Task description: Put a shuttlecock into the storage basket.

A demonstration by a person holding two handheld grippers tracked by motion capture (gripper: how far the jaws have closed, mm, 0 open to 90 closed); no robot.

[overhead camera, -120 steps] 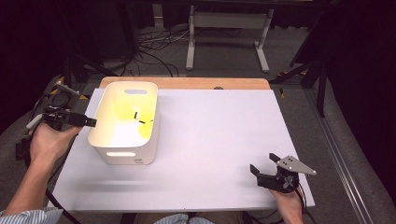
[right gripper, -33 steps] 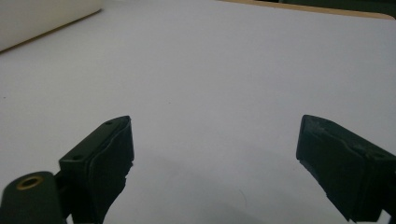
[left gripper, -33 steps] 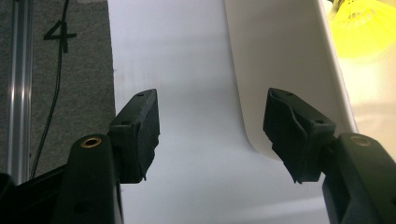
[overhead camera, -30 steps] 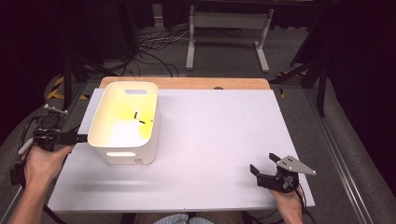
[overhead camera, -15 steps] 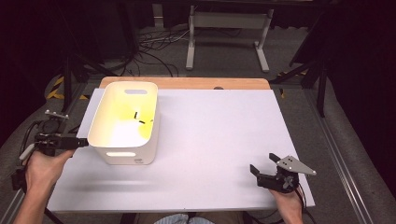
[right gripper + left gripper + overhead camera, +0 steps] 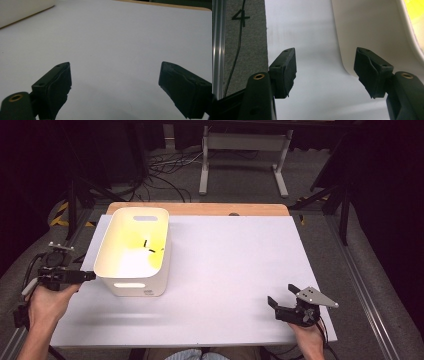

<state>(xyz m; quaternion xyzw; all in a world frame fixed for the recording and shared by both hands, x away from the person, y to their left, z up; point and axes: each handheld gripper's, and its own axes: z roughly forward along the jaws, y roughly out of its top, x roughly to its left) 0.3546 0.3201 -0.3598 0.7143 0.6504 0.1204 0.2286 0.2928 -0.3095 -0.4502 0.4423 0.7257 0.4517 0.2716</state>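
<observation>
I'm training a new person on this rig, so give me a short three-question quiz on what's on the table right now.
1. True or false: the left hand-held gripper is clamped on the wall of the white bin.
2. Which one sits nearer the white bin: A) the left hand-held gripper, B) the right hand-held gripper?
3. What colour is the inside floor of the white bin?

Key
1. False. In the left gripper view its jaws stand apart with nothing between them, and the bin wall lies beyond them.
2. A. It is just off the bin's left side; the right one is near the table's front right corner, jaws open over the bare white tabletop.
3. Yellow.
</observation>
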